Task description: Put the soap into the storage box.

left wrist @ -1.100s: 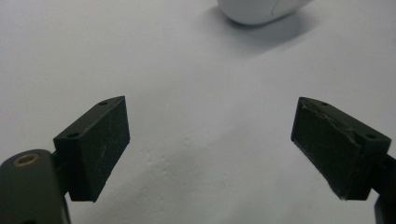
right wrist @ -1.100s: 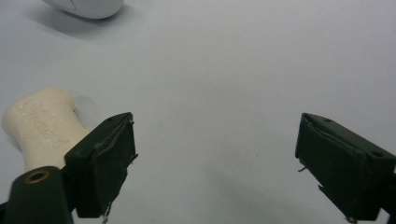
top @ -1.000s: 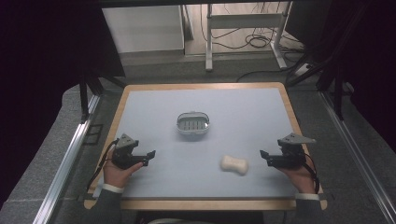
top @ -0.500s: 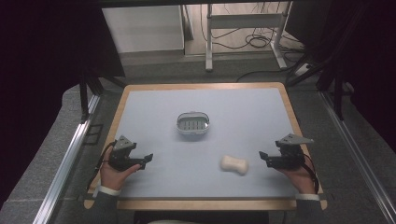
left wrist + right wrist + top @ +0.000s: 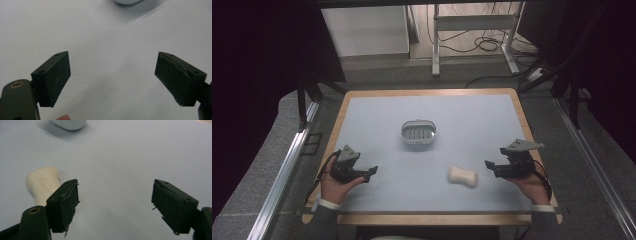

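Counter (image 5: 377, 120): we see a pale blue-grey top with a light wooden border.
Soap bar (image 5: 463, 176): we see cream, with faint embossed lettering in the right gripper view.
Dish (image 5: 418, 132): we see a silvery metal rim with a grey slatted inside.
Left gripper (image 5: 371, 172): we see black, topped by a grey plate.
Right gripper (image 5: 489, 165): we see black, with a grey plate too.
Sleeves (image 5: 323, 220): we see grey with white cuffs.
Floor (image 5: 267, 165): we see speckled grey.
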`<action>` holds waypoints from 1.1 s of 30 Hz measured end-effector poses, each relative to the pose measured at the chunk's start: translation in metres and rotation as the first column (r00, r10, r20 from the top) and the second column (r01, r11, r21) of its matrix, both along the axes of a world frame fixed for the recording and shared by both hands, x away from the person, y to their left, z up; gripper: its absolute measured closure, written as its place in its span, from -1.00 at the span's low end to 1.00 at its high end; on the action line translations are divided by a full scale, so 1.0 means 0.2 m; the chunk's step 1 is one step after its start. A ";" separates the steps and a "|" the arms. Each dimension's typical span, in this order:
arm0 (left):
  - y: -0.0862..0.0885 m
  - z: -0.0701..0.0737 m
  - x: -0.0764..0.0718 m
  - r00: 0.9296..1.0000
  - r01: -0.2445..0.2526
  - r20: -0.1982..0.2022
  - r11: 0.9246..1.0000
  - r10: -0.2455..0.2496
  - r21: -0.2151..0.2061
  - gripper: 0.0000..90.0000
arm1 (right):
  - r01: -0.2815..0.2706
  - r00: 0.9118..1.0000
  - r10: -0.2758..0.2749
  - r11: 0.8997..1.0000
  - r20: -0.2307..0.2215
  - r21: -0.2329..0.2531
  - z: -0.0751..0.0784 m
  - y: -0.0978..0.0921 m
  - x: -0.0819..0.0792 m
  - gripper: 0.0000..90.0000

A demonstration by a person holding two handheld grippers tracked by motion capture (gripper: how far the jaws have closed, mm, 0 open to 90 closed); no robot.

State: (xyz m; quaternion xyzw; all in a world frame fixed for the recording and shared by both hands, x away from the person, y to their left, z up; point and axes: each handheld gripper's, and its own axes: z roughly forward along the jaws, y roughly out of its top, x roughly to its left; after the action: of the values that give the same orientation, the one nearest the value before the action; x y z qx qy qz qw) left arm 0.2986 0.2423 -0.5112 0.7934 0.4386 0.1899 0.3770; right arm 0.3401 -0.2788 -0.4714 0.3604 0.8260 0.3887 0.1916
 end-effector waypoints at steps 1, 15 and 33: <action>0.00 0.00 0.00 1.000 0.000 0.000 1.000 0.000 -0.006 -0.70 | -0.012 1.000 0.012 1.000 -0.002 -0.004 0.01 0.01 0.00 -0.49; -0.04 -0.04 0.02 0.998 0.045 -0.033 0.999 -0.044 0.027 -0.73 | -0.181 0.981 0.170 0.976 -0.097 -0.118 0.15 0.18 0.09 -0.40; -0.01 -0.08 0.04 0.998 0.042 -0.057 0.999 -0.040 0.023 -0.74 | -0.400 0.899 0.326 0.883 -0.293 -0.247 0.01 0.42 0.11 -0.32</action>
State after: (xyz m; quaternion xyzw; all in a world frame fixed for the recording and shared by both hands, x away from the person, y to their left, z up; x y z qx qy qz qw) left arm 0.3057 0.2400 -0.5275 0.8117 0.4303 0.1651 0.3587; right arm 0.3629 -0.1946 -0.4703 0.2096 0.9455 0.2406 0.0650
